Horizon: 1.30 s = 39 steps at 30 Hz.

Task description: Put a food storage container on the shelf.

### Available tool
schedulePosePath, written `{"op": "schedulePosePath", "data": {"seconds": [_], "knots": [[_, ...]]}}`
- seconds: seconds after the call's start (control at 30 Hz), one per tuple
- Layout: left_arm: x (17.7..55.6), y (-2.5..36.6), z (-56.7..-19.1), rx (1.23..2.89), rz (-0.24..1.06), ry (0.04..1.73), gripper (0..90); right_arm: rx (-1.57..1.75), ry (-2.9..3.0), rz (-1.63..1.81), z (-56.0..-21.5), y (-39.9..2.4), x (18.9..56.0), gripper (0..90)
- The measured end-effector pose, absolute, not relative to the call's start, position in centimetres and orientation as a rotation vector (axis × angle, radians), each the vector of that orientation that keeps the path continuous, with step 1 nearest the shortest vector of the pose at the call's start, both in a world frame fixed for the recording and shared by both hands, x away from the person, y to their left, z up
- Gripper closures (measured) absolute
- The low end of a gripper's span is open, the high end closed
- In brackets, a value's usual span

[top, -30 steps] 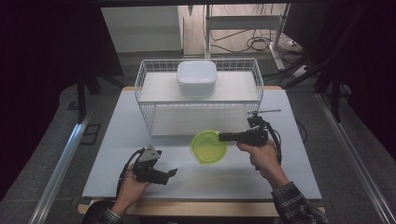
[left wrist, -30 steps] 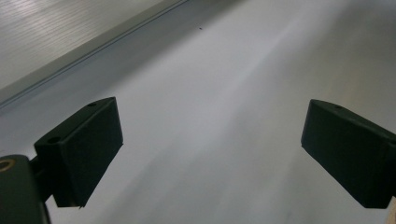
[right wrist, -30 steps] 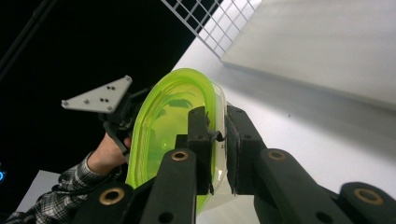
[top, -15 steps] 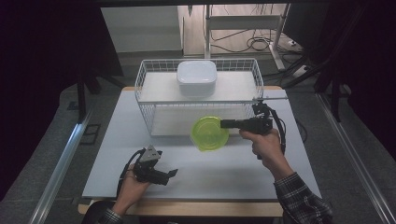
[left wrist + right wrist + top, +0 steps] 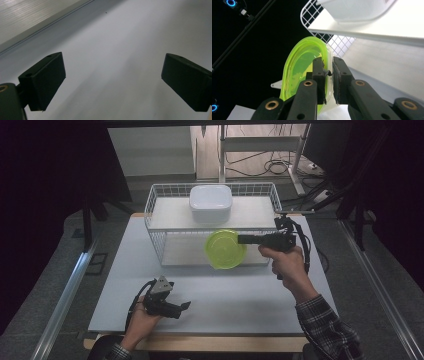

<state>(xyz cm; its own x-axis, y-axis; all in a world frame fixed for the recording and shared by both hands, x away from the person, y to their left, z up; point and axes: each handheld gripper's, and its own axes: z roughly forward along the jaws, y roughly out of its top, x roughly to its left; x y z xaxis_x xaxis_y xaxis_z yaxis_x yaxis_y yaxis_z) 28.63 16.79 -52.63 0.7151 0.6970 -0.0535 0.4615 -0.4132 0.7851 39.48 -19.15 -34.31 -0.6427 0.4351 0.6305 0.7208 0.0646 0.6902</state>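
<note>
A lime-green plastic bowl (image 5: 224,250) hangs tilted on edge in front of the white wire rack (image 5: 159,240), clear of the table. My right gripper (image 5: 240,239) is shut on the bowl's right rim. In the right gripper view the rim of the bowl (image 5: 299,65) sits pinched between the two fingertips of the right gripper (image 5: 328,67). A white lidded container (image 5: 210,202) rests on the rack's upper shelf. At the front left of the table my left gripper (image 5: 186,306) lies low and open; in its own view the left gripper (image 5: 112,75) has nothing between its wide jaws.
The rack has a lower floor and an upper white shelf (image 5: 387,27), with mesh walls (image 5: 312,15) around it. The pale table (image 5: 235,295) stretches between rack and front edge. Dark stands and cables (image 5: 280,167) lie beyond the table.
The right gripper has lifted the green bowl up off the table and toward the rack front, and the bowl now stands more on edge. The left gripper has stayed put.
</note>
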Motion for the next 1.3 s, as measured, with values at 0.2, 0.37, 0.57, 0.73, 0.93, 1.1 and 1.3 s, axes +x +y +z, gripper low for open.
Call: {"op": "schedulePosePath", "data": {"seconds": [0.2, 0.37, 0.57, 0.73, 0.93, 1.1, 1.3], "knots": [[28.6, 16.8, -52.6, 2.086, 0.355, 0.878, 5.1, -1.163, -2.098, -1.626, -33.0, -18.7, 39.8, 81.7], [28.6, 16.8, -52.6, 2.087, 0.356, 0.876, 5.0, -1.158, -2.107, -1.644, -31.9, -18.4, 40.1, 81.7], [28.6, 16.8, -52.6, 2.086, 0.355, 0.878, 5.0, -1.153, -2.118, -1.664, -30.5, -18.0, 40.4, 81.7], [28.6, 16.9, -52.6, 2.086, 0.355, 0.878, 5.0, -1.152, -2.117, -1.684, -29.5, -17.8, 40.8, 81.7], [28.6, 16.8, -52.6, 2.086, 0.351, 0.877, 5.0, -1.16, -2.116, -1.698, -28.5, -17.5, 41.2, 81.7], [28.6, 16.9, -52.6, 2.086, 0.35, 0.877, 5.0, -1.169, -2.111, -1.71, -27.9, -17.2, 41.7, 81.7], [28.6, 16.9, -52.6, 2.088, 0.347, 0.877, 5.0, -1.187, -2.107, -1.724, -27.2, -16.7, 42.4, 81.7]]}}
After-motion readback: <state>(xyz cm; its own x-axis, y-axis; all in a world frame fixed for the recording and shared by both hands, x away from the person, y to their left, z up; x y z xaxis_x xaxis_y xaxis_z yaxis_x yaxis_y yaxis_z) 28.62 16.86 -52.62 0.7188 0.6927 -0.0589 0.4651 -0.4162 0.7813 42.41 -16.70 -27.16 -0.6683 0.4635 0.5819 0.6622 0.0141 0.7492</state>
